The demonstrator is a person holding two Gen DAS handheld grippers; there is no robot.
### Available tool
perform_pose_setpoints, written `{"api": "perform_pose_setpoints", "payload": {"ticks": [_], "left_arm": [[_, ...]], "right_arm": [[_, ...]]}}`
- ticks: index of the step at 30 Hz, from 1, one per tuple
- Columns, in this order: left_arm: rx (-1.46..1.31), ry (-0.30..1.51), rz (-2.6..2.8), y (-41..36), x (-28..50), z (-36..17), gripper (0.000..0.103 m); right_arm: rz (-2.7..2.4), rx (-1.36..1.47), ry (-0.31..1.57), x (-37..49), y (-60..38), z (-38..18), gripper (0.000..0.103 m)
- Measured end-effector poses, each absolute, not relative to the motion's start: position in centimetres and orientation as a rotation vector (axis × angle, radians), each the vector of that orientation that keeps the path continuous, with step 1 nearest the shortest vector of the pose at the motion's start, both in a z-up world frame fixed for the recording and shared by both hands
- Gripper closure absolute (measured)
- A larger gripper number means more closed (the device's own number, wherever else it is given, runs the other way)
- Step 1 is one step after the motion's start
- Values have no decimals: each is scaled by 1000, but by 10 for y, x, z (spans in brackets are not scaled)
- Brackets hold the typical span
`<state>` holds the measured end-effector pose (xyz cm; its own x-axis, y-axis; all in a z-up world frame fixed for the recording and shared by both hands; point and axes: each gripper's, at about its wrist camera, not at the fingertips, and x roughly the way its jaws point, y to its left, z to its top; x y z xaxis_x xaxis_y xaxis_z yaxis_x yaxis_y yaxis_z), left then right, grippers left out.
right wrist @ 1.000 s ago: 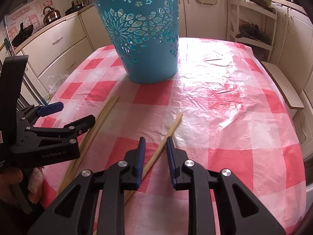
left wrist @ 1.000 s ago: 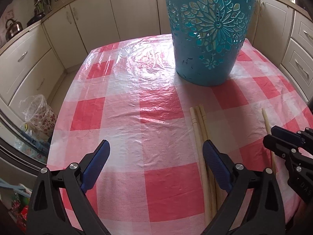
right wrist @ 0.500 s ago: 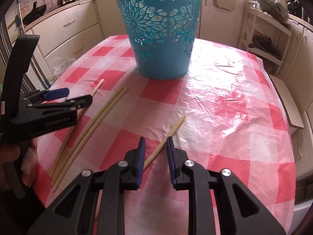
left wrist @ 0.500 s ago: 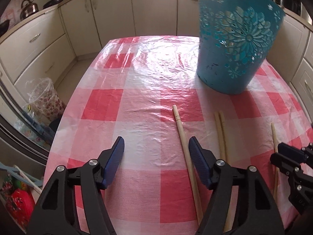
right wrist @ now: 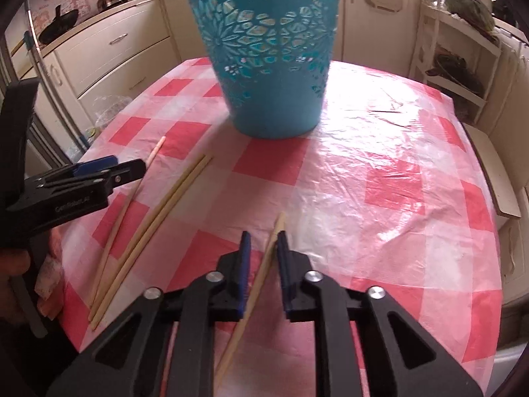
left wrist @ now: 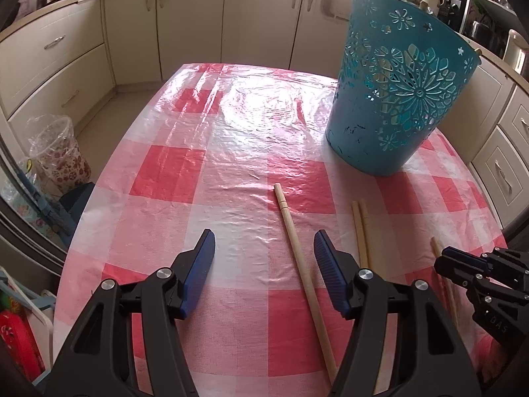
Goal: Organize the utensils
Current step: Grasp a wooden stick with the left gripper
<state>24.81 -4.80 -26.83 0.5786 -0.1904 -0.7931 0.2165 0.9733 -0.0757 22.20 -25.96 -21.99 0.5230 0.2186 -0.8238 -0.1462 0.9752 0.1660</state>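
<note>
A big table [left wrist: 165, 172] stands in the kitchen, with a red and white checked cloth and shiny plastic over it. On the far part of the table stands a tall blue basket [left wrist: 396, 99] with flower holes cut in its side. It is upright.

Nearer to me are the two black tongs with blue pads. The left gripper [left wrist: 264, 264] is spread wide. One long wooden stick [left wrist: 297, 258] lies flat on the cloth between its fingers, nearer the right pad, and I cannot see either pad touch it. The right gripper [right wrist: 263, 274] is only a little way apart, narrow. A single chopstick [right wrist: 264, 264] runs between its two pads, with its tip poking out in front toward the basket. I cannot tell if the pads are squeezing it.

Between the two tongs lie two more chopsticks [right wrist: 158, 221], side by side and touching, flat on the cloth. They point toward the basket but stop short of it.

On the floor to the left sits a small flowery bin [left wrist: 62, 158] with a clear bag in it.
</note>
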Motion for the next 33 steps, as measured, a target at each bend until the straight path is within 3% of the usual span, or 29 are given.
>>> {"api": "perform_pose_setpoints", "payload": {"ticks": [5, 7, 11, 14, 17, 27, 28, 30, 33], "left_arm": [[48, 930, -256, -53, 247, -268, 44], [67, 933, -252, -57, 247, -269, 44], [96, 937, -249, -61, 246, -269, 48], [178, 942, -293, -67, 240, -269, 55], [235, 954, -343, -68, 237, -268, 62], [216, 1023, -231, -79, 266, -267, 62], [209, 1025, -228, -81, 268, -267, 66], [200, 1025, -233, -84, 269, -266, 95], [189, 1013, -249, -87, 265, -267, 98]], "right_arm": [[178, 96, 1006, 218, -269, -219, 90], [169, 112, 1011, 215, -268, -219, 82], [177, 44, 994, 208, -253, -219, 82], [190, -20, 978, 206, -244, -219, 93], [197, -7, 965, 205, -247, -220, 94], [210, 32, 978, 205, -249, -220, 93], [211, 29, 978, 206, -249, -220, 93], [210, 28, 976, 206, -249, -221, 93], [207, 23, 972, 206, -247, -221, 93]]}}
